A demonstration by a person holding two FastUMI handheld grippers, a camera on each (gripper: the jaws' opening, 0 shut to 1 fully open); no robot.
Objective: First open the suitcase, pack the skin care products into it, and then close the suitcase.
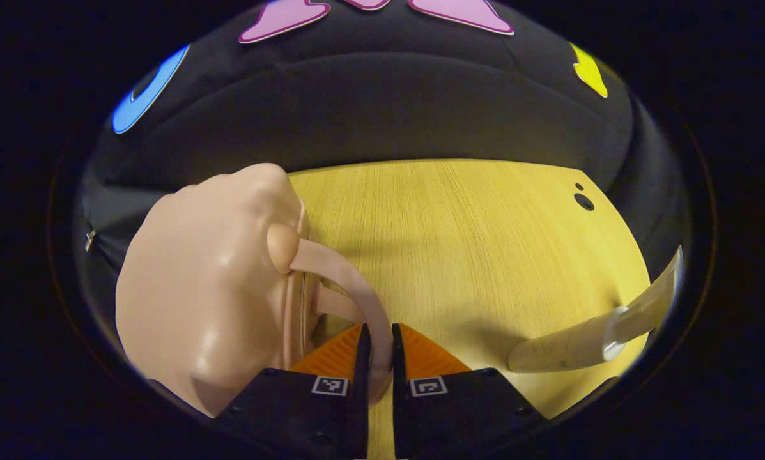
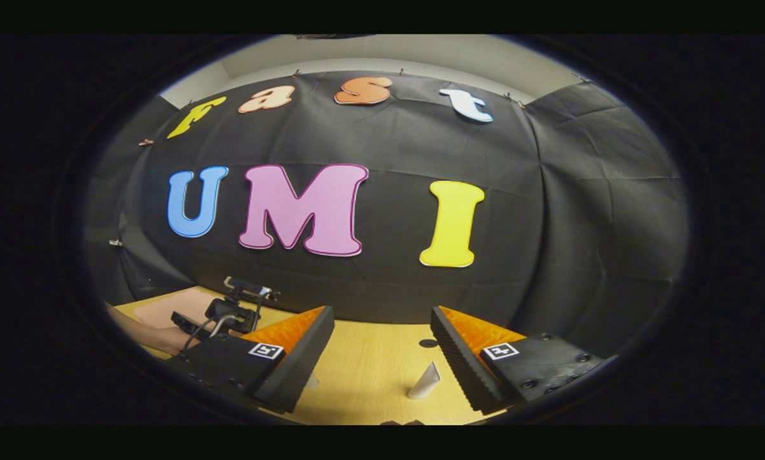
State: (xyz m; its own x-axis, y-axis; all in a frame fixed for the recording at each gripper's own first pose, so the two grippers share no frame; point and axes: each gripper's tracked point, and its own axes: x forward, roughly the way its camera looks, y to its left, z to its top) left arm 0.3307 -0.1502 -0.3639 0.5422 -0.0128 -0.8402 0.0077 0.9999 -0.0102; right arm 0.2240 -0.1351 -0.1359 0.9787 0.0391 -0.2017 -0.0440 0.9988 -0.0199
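Observation:
A pale pink suitcase fills the left of the left gripper view, resting on the yellow wooden table. Its curved handle runs down between my left gripper's fingers, which are shut on it. The zip seam beside the handle looks shut. A cream skin care tube lies on the table to the right. In the right gripper view my right gripper hangs open and empty above the table, with the tube just below it. Far left there, the suitcase shows behind the left gripper.
A round dark hole sits in the tabletop near its far right edge. The black cloth wall rises right behind the table. A person's forearm reaches in at the left of the right gripper view.

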